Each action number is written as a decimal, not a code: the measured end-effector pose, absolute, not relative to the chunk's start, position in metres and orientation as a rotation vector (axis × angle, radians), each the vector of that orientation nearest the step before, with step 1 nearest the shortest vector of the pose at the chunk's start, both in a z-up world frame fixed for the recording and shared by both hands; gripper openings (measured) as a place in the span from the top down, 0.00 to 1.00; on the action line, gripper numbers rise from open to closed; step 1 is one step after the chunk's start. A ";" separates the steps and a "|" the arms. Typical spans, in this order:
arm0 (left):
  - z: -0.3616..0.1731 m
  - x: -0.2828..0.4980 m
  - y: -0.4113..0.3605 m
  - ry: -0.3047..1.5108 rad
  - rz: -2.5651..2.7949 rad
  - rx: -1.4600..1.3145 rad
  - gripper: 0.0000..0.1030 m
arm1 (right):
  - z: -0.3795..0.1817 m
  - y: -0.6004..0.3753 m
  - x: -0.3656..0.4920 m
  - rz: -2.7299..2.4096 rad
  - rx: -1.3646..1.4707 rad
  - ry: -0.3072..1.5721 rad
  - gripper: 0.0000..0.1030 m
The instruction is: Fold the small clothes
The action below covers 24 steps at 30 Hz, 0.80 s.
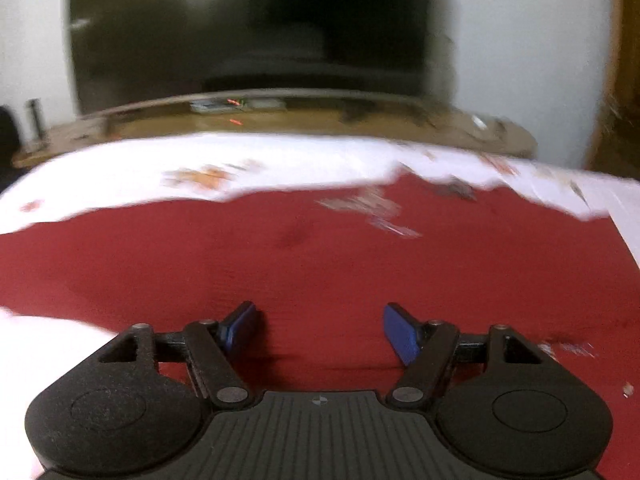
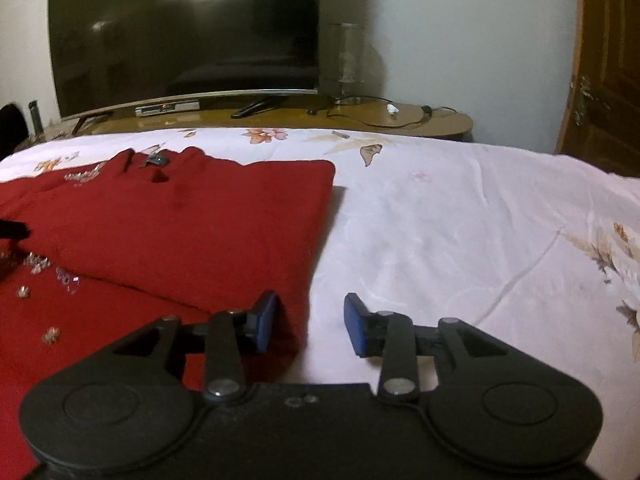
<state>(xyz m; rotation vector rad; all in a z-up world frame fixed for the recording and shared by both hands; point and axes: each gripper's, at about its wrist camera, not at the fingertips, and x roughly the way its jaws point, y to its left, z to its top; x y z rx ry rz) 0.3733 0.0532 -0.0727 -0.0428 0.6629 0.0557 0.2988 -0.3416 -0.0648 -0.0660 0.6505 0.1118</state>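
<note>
Already folded once across the dark red knitted top with sewn-on beads, lying ahead of the wide-apart, empty left gripper and straddled at its edge by the equally parted right gripper; likely further folds left.

A dark television stands on a wooden console at twelve o'clock against a pale wall; a wooden door, apparently, at two o'clock.
</note>
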 end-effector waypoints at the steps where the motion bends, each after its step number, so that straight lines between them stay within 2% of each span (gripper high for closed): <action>1: -0.071 0.370 0.071 0.645 0.070 -0.073 0.31 | -0.064 -0.343 0.298 0.107 -0.054 0.651 0.64; 9: -0.091 0.316 0.270 0.599 0.358 -0.519 0.32 | -0.044 -0.356 0.247 0.014 0.064 0.600 0.65; 11: -0.099 0.308 0.314 0.560 0.383 -0.658 0.39 | -0.042 -0.353 0.237 -0.015 0.079 0.616 0.65; 12: -0.102 0.308 0.331 0.554 0.384 -0.707 0.46 | -0.041 -0.351 0.233 -0.027 0.088 0.621 0.65; 13: -0.105 0.308 0.345 0.545 0.381 -0.751 0.49 | -0.040 -0.348 0.231 -0.037 0.100 0.625 0.65; 19: -0.125 0.331 0.399 0.508 0.361 -0.929 0.49 | -0.029 -0.330 0.235 -0.101 0.232 0.626 0.65; 24: -0.140 0.350 0.416 0.474 0.346 -0.997 0.49 | -0.021 -0.304 0.238 -0.106 0.213 0.610 0.65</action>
